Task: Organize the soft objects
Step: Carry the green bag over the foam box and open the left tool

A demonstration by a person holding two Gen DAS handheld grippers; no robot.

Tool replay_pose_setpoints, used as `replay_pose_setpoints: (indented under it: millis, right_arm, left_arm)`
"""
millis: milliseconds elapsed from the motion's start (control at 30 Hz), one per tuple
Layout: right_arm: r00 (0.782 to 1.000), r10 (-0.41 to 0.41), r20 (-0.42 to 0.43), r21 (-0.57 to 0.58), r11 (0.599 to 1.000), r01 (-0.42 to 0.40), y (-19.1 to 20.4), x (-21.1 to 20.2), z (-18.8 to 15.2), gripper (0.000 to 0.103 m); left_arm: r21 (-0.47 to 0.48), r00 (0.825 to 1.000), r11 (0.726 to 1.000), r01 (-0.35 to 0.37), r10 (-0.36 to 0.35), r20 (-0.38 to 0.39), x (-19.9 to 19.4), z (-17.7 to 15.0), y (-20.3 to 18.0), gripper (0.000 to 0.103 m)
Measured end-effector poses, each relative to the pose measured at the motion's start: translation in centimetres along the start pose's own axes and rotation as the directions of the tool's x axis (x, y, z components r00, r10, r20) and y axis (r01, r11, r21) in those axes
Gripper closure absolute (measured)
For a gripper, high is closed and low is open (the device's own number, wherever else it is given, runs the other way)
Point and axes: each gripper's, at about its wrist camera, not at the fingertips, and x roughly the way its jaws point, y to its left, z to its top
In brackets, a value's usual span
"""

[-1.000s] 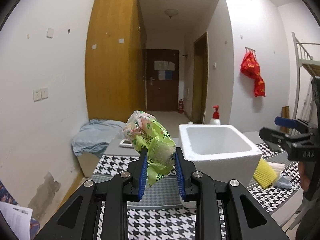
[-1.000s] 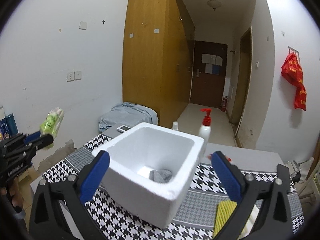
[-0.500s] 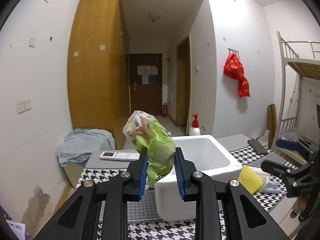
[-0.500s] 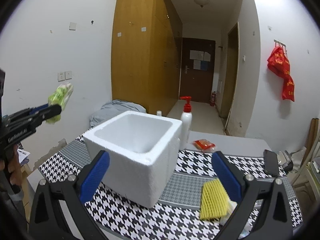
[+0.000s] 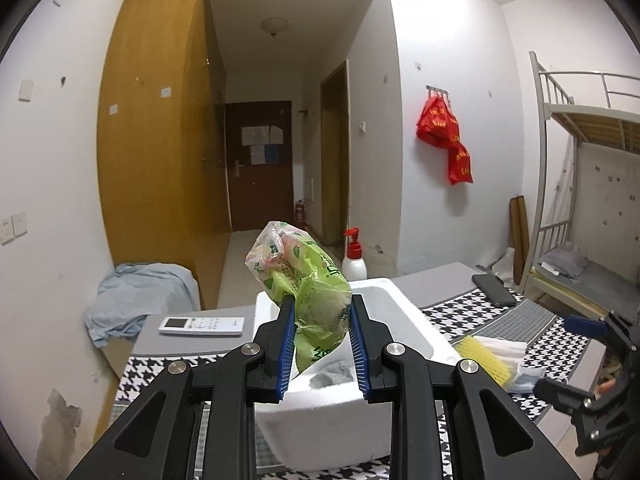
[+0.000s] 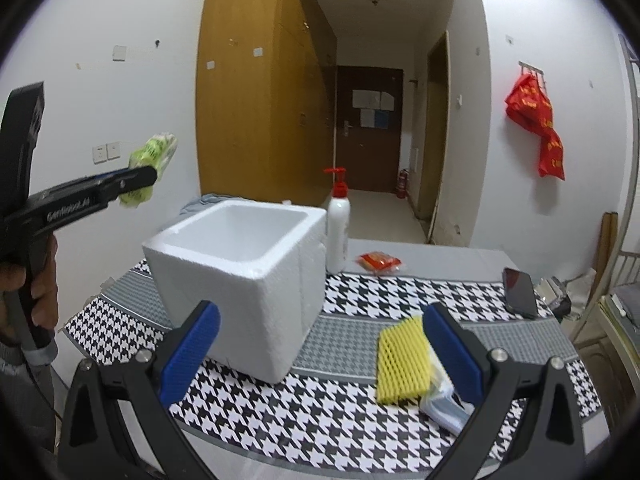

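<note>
Left claw carries the green bag over the foam box; right claw gapes above the yellow sponge.

The left claw (image 5: 322, 344) pinches the bag (image 5: 310, 294) at frame centre, now in front of the box (image 5: 404, 316), which a second ago lay to its right. In the right wrist view the right claw (image 6: 320, 354) stands wide, holding nothing; the sponge (image 6: 402, 362), then at the bottom edge, has climbed to lower right on the counter (image 6: 340, 344), and the box looks lower.

Place: a dormitory room.
Signs: metal bunk bed (image 5: 576, 128), tall wooden wardrobe (image 5: 160, 140), entrance door (image 6: 368, 128) down a narrow hallway.
</note>
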Motion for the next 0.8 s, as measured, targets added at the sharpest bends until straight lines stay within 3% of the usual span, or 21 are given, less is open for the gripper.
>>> replay_pose_setpoints:
  millis: [633, 733, 800]
  right_arm:
    - [0.998, -0.047, -0.029, 0.046, 0.998, 0.049, -2.1, 0.2, -1.7, 0.000]
    - [0.998, -0.053, -0.034, 0.048, 0.997, 0.055, -2.4, 0.4, -2.0, 0.000]
    - [0.998, -0.058, -0.037, 0.047, 0.997, 0.060, -2.7, 0.5, -2.1, 0.000]
  left_arm:
    - [0.013, 0.997, 0.999, 0.029, -0.028, -0.077, 5.0, 0.7, -0.8, 0.076]
    - [0.007, 0.995, 1.000, 0.027, -0.027, -0.095, 6.0, 0.6, -0.7, 0.074]
    - [0.007, 0.995, 1.000, 0.019, -0.018, -0.100, 6.5, 0.5, -0.9, 0.064]
